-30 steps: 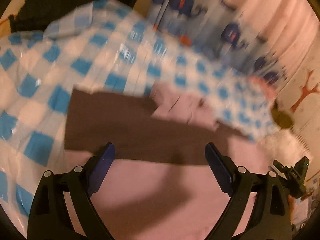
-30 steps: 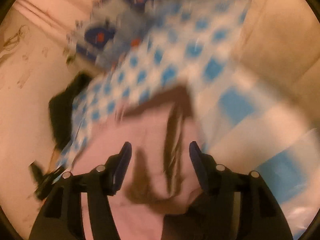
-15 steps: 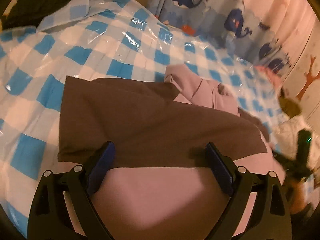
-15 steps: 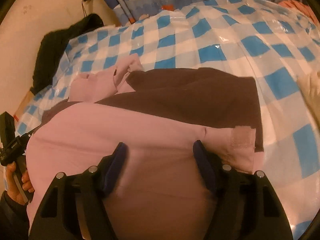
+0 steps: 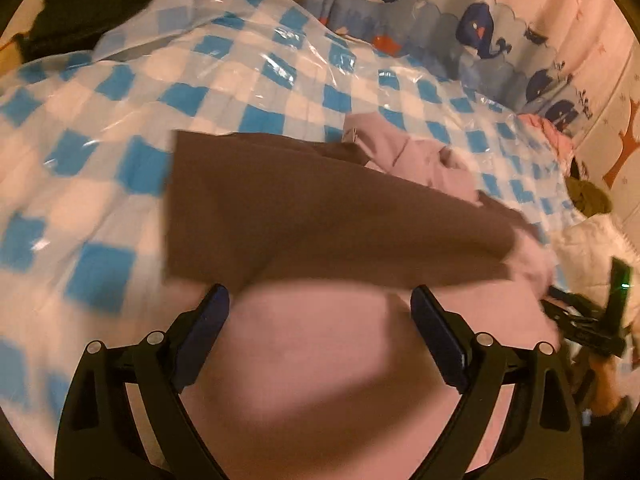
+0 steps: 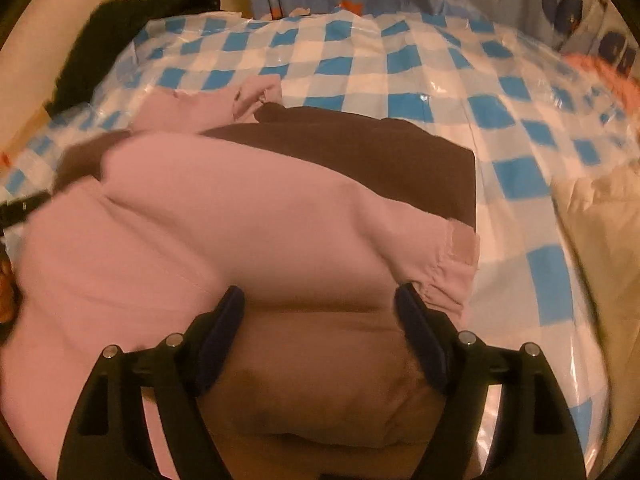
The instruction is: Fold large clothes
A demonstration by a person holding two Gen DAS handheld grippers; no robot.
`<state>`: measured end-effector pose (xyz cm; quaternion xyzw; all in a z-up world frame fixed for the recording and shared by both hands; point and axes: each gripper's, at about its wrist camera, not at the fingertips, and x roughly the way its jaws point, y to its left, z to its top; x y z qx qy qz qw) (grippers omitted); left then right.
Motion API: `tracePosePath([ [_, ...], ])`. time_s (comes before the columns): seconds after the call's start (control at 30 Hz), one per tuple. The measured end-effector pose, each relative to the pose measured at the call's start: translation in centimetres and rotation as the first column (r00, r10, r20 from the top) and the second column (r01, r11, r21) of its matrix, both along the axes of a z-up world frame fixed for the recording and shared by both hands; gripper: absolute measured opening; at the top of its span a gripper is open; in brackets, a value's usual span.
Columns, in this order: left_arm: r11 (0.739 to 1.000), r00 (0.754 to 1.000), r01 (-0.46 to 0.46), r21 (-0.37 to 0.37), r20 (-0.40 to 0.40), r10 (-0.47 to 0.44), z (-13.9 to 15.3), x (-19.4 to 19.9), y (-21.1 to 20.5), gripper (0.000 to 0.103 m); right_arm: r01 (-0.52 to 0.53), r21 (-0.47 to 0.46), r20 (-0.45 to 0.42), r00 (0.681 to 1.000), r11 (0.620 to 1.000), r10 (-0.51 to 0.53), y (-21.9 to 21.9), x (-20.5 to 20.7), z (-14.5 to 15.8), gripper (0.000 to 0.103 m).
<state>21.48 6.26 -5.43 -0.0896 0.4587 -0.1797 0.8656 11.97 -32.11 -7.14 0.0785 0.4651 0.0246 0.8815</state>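
Domestic interior, most likely a child's bedroom or playroom. The central landmark is a soft, bed-like surface covered by a glossy blue-and-white checked sheet (image 5: 256, 92) with a plastic sheen. Behind the sheet hangs a curtain printed with blue cartoon whales (image 5: 472, 36); beside that curtain, right of the sheet, a pale wall carries an orange tree-shaped decal (image 5: 624, 148). Household textiles surround the sheet: a dark garment (image 6: 120, 40) heaped at its far left corner, a pink and brown garment (image 6: 248, 216) spread on top, and white quilted bedding (image 5: 588, 240) at its right edge. Lighting is warm and dim.
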Motion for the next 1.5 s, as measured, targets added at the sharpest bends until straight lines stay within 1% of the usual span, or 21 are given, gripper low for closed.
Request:
tracePosePath([
  [0.1, 0.999, 1.000, -0.001, -0.051, -0.008, 0.000, 3.5, -5.7, 4.3, 0.088, -0.043, 0.125, 0.072, 0.997, 0.991, 0.034, -0.6, -6.0, 3.6, 0.086],
  [0.17, 0.997, 1.000, -0.016, -0.077, -0.021, 0.014, 4.6, -10.6, 8.3, 0.089, -0.127, 0.233, 0.091, 0.990, 0.964, 0.108, 0.0, -10.2, 4.9, 0.088],
  [0.3, 0.990, 0.991, -0.089, -0.108, -0.113, 0.077, 3.2, -19.3, 14.9, 0.090, -0.301, 0.389, 0.071, 0.952, 0.871, 0.298, 5.0, -18.8, 5.4, 0.090],
  [0.37, 0.982, 0.979, -0.137, -0.127, -0.169, 0.115, 1.6, -23.7, 17.4, 0.090, -0.385, 0.475, 0.067, 0.912, 0.791, 0.404, 8.8, -22.1, 4.9, 0.090],
  [0.47, 0.965, 0.960, -0.190, -0.181, -0.238, 0.144, -1.3, -29.5, 19.8, 0.090, -0.440, 0.651, 0.039, 0.833, 0.619, 0.552, 16.8, -27.4, 2.2, 0.093],
  [0.53, 0.954, 0.949, -0.218, -0.208, -0.275, 0.157, -2.9, -32.3, 20.3, 0.090, -0.428, 0.727, 0.007, 0.787, 0.537, 0.617, 21.5, -30.0, -0.1, 0.093],
  [0.57, 0.947, 0.944, -0.228, -0.226, -0.291, 0.158, -3.8, -33.8, 20.4, 0.090, -0.425, 0.740, -0.006, 0.772, 0.522, 0.636, 23.1, -30.9, -1.0, 0.093],
  [0.6, 0.939, 0.940, -0.240, -0.247, -0.301, 0.161, -4.4, -35.0, 20.5, 0.090, -0.418, 0.747, -0.036, 0.752, 0.517, 0.659, 25.8, -32.2, -2.7, 0.093],
  [0.7, 0.912, 0.934, -0.265, -0.313, -0.320, 0.162, -5.6, -37.7, 20.4, 0.090, -0.373, 0.739, -0.120, 0.747, 0.561, 0.654, 30.2, -33.6, -6.3, 0.093],
  [0.77, 0.901, 0.937, -0.262, -0.347, -0.315, 0.151, -5.8, -39.0, 20.1, 0.090, -0.371, 0.666, -0.153, 0.781, 0.647, 0.606, 31.9, -33.2, -7.4, 0.093],
  [0.83, 0.897, 0.942, -0.253, -0.362, -0.304, 0.143, -5.5, -40.1, 19.6, 0.090, -0.332, 0.697, -0.134, 0.810, 0.635, 0.571, 32.4, -32.6, -7.7, 0.093],
  [0.93, 0.889, 0.946, -0.248, -0.384, -0.295, 0.136, -5.2, -41.6, 19.4, 0.090, -0.278, 0.764, -0.048, 0.876, 0.583, 0.480, 32.2, -31.3, -6.3, 0.093],
  [1.0, 0.885, 0.944, -0.259, -0.387, -0.297, 0.146, -5.2, -42.1, 19.8, 0.090, -0.293, 0.758, 0.014, 0.901, 0.583, 0.434, 31.7, -30.6, -4.7, 0.093],
  [1.07, 0.877, 0.939, -0.278, -0.391, -0.302, 0.163, -5.2, -42.8, 20.4, 0.090, -0.296, 0.785, 0.019, 0.890, 0.544, 0.456, 31.5, -30.1, -4.0, 0.093],
  [1.1, 0.875, 0.939, -0.281, -0.394, -0.302, 0.165, -5.2, -42.7, 20.7, 0.090, -0.313, 0.804, 0.018, 0.862, 0.505, 0.507, 32.3, -30.6, -3.7, 0.093],
  [1.13, 0.873, 0.940, -0.281, -0.398, -0.300, 0.166, -5.1, -42.9, 21.0, 0.090, -0.334, 0.803, -0.001, 0.827, 0.494, 0.562, 33.2, -31.2, -3.9, 0.093],
  [1.17, 0.872, 0.941, -0.280, -0.401, -0.296, 0.166, -5.0, -43.1, 21.2, 0.090, -0.350, 0.792, -0.036, 0.791, 0.500, 0.611, 34.5, -32.2, -4.6, 0.093],
  [1.27, 0.866, 0.939, -0.286, -0.410, -0.298, 0.169, -5.2, -43.3, 21.9, 0.090, -0.338, 0.747, -0.138, 0.764, 0.573, 0.630, 37.4, -33.9, -7.7, 0.093],
  [1.33, 0.864, 0.938, -0.292, -0.411, -0.301, 0.174, -5.3, -43.4, 21.9, 0.090, -0.293, 0.732, -0.167, 0.799, 0.615, 0.578, 37.7, -33.4, -9.2, 0.093],
  [1.4, 0.867, 0.940, -0.284, -0.410, -0.299, 0.167, -5.4, -43.4, 21.8, 0.090, -0.285, 0.715, -0.109, 0.857, 0.639, 0.504, 37.1, -32.2, -8.8, 0.093],
  [1.5, 0.873, 0.940, -0.277, -0.401, -0.301, 0.160, -5.6, -43.1, 21.9, 0.090, -0.275, 0.758, 0.012, 0.913, 0.591, 0.409, 35.9, -30.3, -6.0, 0.095],
])
